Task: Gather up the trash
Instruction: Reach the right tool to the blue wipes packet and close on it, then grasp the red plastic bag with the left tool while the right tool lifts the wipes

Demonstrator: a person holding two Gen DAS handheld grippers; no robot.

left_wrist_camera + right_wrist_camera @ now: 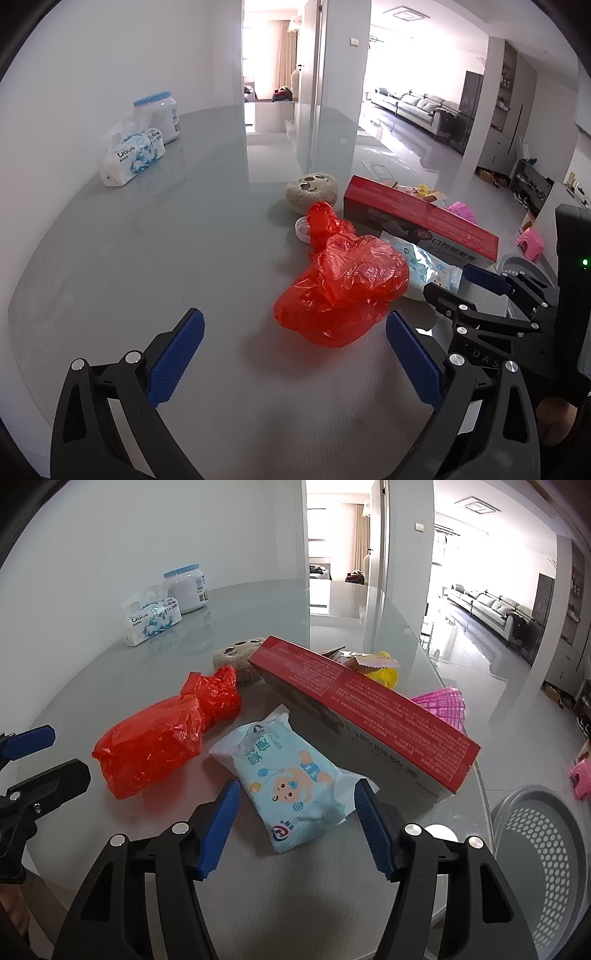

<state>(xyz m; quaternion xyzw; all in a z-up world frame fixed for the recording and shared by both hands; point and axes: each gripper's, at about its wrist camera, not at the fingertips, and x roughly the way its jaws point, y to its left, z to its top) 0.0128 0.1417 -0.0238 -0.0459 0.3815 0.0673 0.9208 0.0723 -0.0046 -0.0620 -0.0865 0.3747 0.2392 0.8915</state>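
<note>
Both grippers are held with fingers spread wide, nothing between them. Ahead of the left gripper [293, 332], just beyond its blue pads [176, 360], a crumpled red plastic bag [343, 288] is seen lying on the grey table [166, 240], slightly toward the right finger. The right gripper [297, 812] is positioned over the near end of a light blue wet-wipe pack [291, 775], which lies flat between the bag and a long red box [362, 705]. A perforated grey bin [543, 853] is seen beside the table edge.
</note>
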